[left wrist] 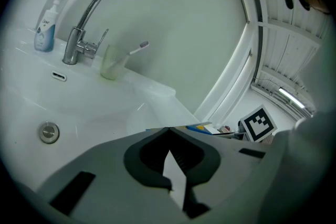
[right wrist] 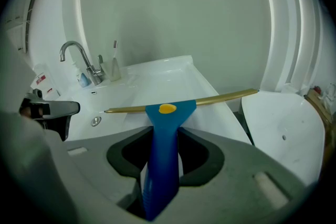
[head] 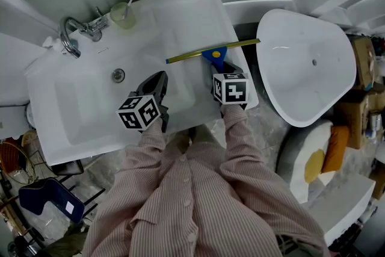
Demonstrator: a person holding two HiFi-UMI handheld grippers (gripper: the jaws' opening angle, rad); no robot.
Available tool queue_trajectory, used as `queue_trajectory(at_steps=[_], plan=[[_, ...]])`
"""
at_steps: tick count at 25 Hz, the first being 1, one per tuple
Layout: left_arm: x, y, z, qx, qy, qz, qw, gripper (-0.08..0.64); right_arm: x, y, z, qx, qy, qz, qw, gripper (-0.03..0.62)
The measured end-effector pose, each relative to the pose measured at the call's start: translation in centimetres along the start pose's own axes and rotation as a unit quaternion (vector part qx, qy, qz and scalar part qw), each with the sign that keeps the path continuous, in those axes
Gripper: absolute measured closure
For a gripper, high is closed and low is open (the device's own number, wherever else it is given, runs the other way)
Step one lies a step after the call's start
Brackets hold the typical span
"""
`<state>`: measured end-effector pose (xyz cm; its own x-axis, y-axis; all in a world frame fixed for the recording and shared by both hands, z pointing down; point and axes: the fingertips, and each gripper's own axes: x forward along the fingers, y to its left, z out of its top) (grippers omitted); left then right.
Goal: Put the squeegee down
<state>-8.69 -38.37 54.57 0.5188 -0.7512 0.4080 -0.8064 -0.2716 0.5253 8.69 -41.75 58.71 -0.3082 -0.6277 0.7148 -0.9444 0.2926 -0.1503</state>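
Two grippers hang over the white washbasin (head: 72, 105) in the head view. My left gripper (head: 157, 80) is above the bowl and my right gripper (head: 218, 69) is at the basin's right ledge. The squeegee (head: 213, 52) sticks out ahead of the right one, its bar lying crosswise over the ledge just beyond the jaws.

In the left gripper view, my left gripper (left wrist: 168, 131) has its jaws tip to tip with nothing between them. The squeegee (left wrist: 202, 127) peeks past them on the right.

In the right gripper view, my right gripper (right wrist: 165, 131) is clamped on the squeegee (right wrist: 168, 110) by its blue handle, which runs straight up between the jaws. The handle widens to a blue head with a yellow dot, carrying a long, thin brass-coloured bar whose right end sits higher. Whether the bar touches the basin I cannot tell.
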Motion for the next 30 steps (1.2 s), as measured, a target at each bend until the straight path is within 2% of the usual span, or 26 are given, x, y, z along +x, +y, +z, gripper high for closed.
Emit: queue_trajectory(at_steps=[12,18,30], plan=[[-0.5,0.8,0.8,-0.009,-0.013,0.006,0.9998,0.558,0.3,-0.2,-0.7,-0.007,0.005,-0.022,1.000,0.454],[-0.4,0.3,0.8,-0.009,-0.013,0.000,0.9999,0.558,0.1,-0.2,-0.7,0.004,0.000,-0.012,1.000,0.449],[-0.8,-0.9,1.2,-0.015,-0.024,-0.016,0.9995,0.558,-2.3,-0.4,1.7,0.013,-0.071,-0.008,0.997,0.422]])
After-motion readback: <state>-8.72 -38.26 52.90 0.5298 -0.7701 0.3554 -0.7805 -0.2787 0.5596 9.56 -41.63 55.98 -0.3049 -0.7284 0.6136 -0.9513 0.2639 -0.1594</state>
